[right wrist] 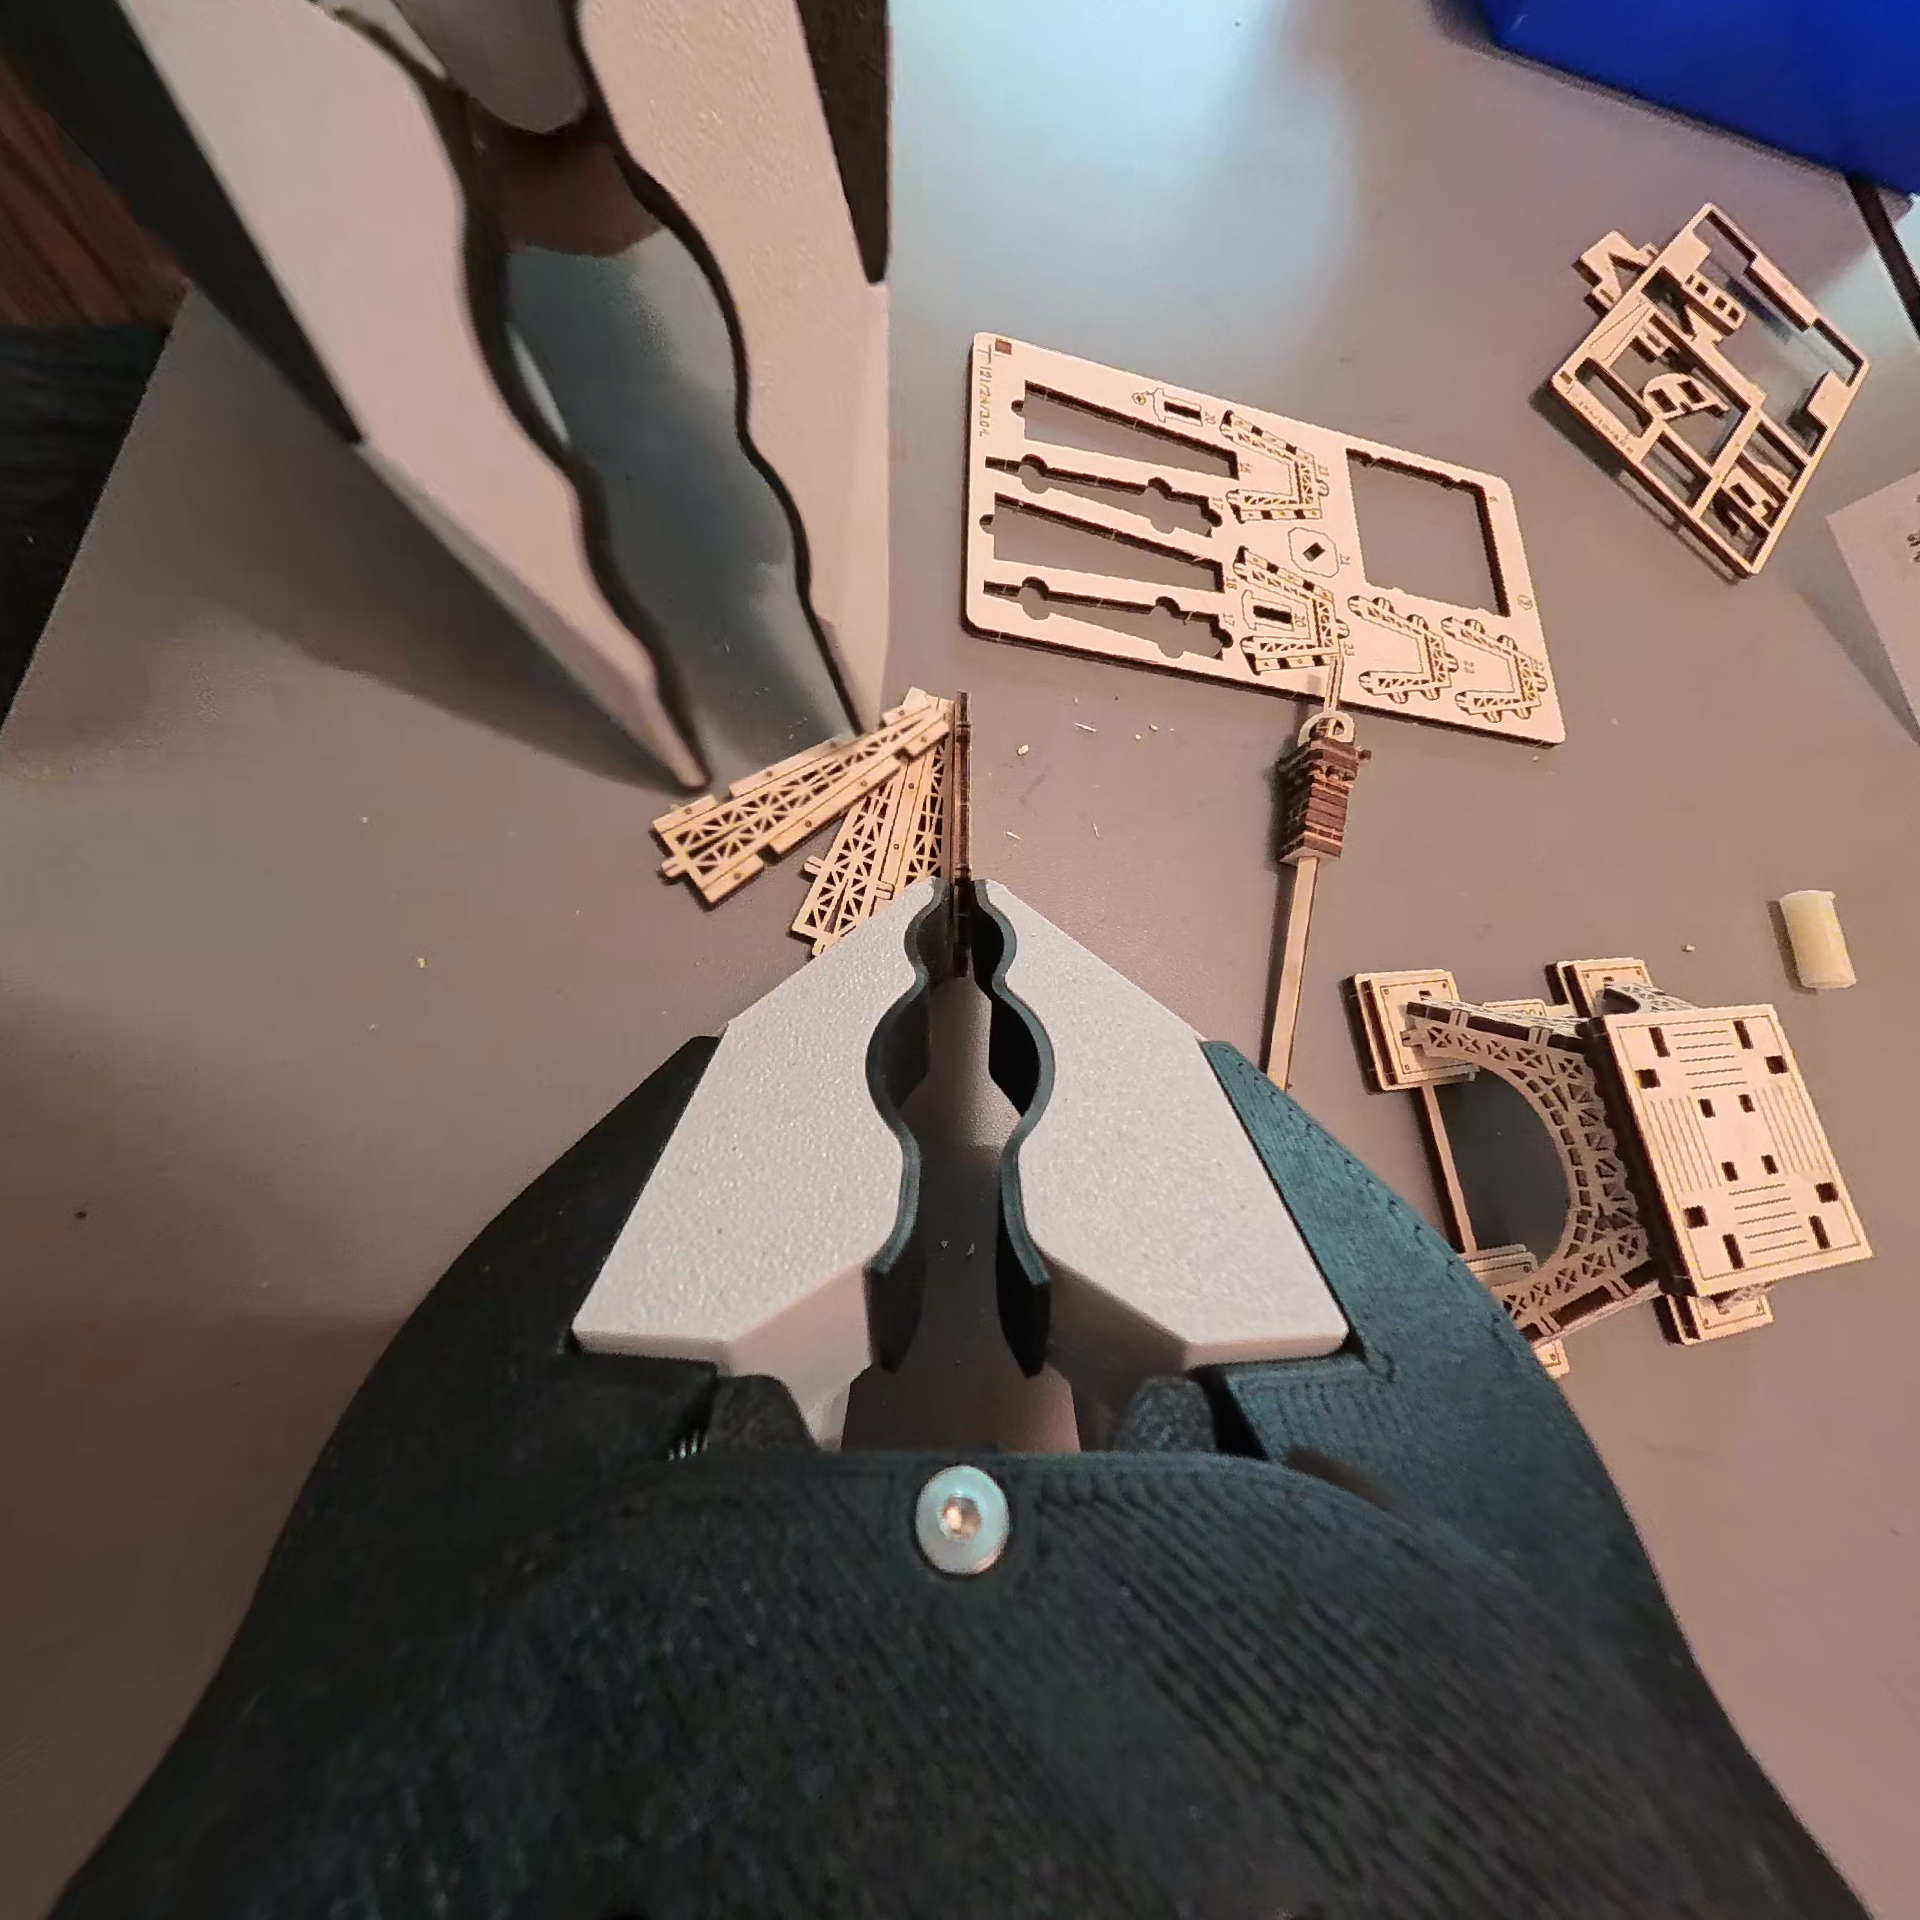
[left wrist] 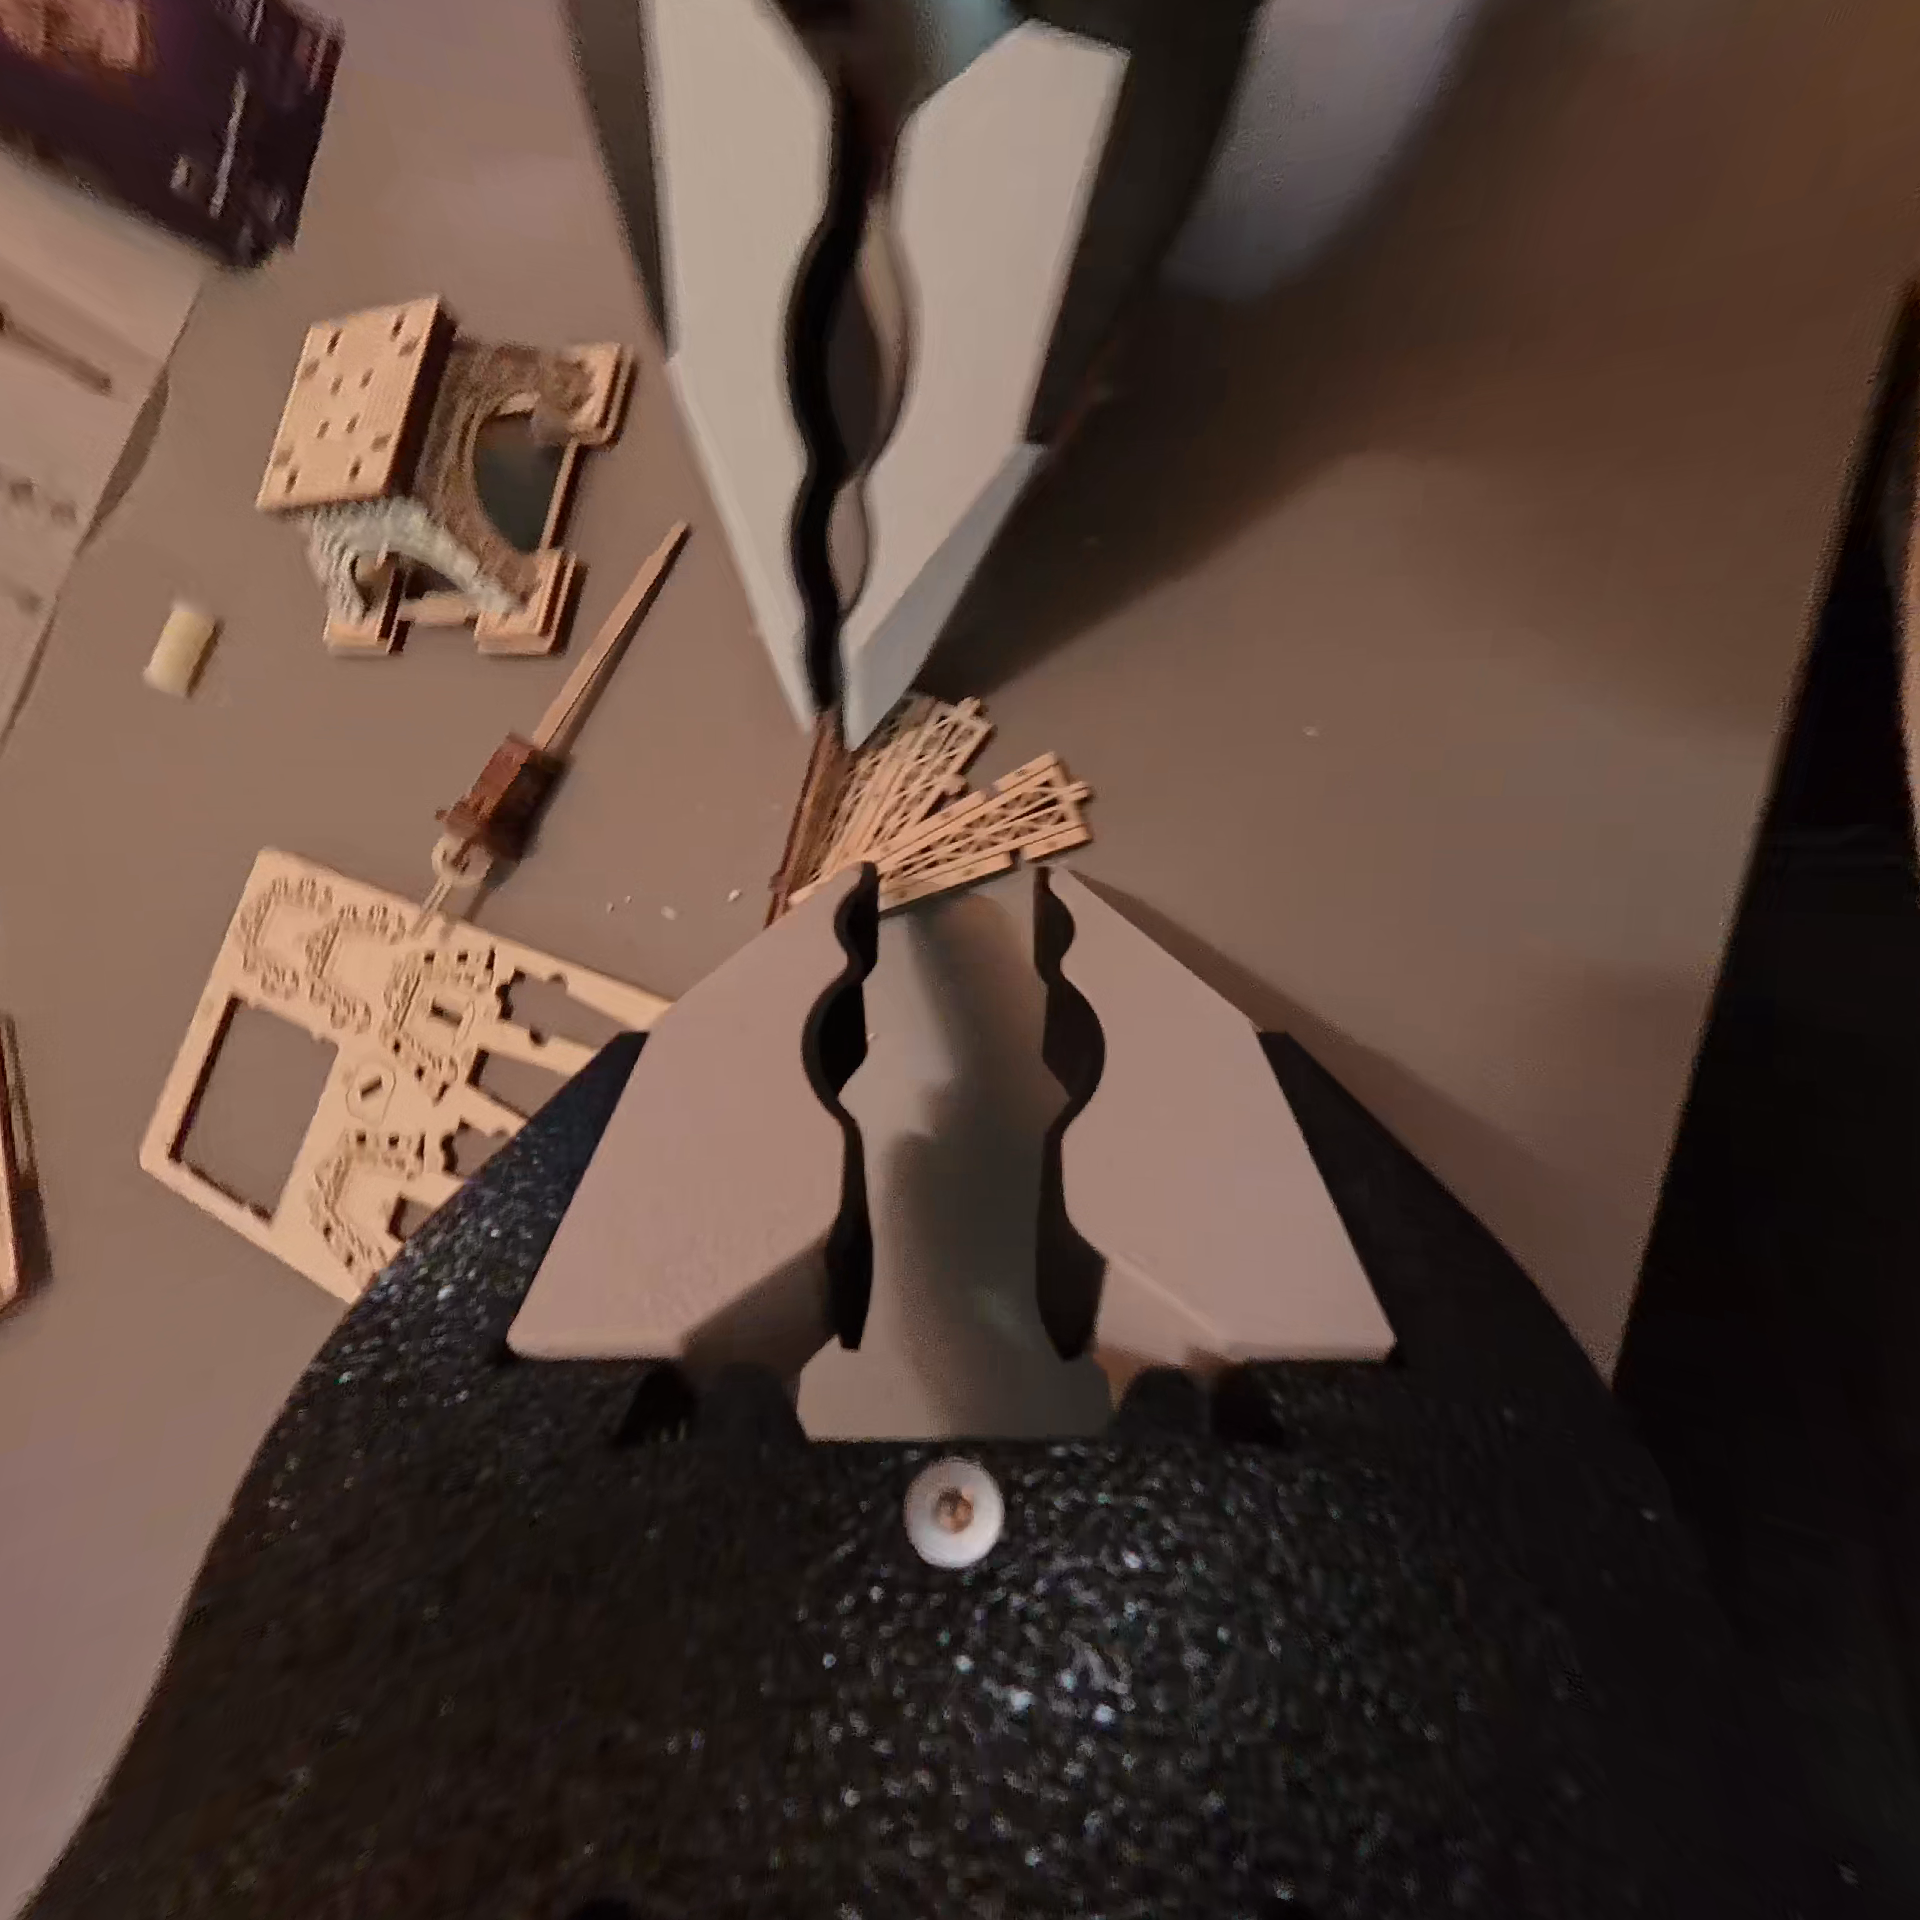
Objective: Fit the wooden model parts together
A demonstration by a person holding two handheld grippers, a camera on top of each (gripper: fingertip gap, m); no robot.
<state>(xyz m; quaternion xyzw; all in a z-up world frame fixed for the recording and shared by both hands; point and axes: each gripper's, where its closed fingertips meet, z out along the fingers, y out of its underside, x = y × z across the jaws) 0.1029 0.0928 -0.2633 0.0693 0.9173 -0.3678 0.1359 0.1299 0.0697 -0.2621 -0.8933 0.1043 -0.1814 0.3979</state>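
Note:
Several pale wooden lattice panels lie fanned on the grey table; they also show in the left wrist view. My right gripper is shut on one thin lattice panel, which stands on edge against the fanned ones. In the left wrist view this gripper comes down from the top, and the held panel shows as a brown edge. My left gripper is open and empty, its tips just short of the fanned panels. In the right wrist view it hovers over them from the upper left.
An arched tower base lies on its side. A spire with a brown stacked block, a punched part sheet, an emptied frame sheet and a small cream cylinder lie nearby. A blue box is at the back. The left gripper's tips are roughly 4 centimetres from the right gripper's. The small cream cylinder lies around 20 centimetres away from my right fingertips. It turns up in the left wrist view as well.

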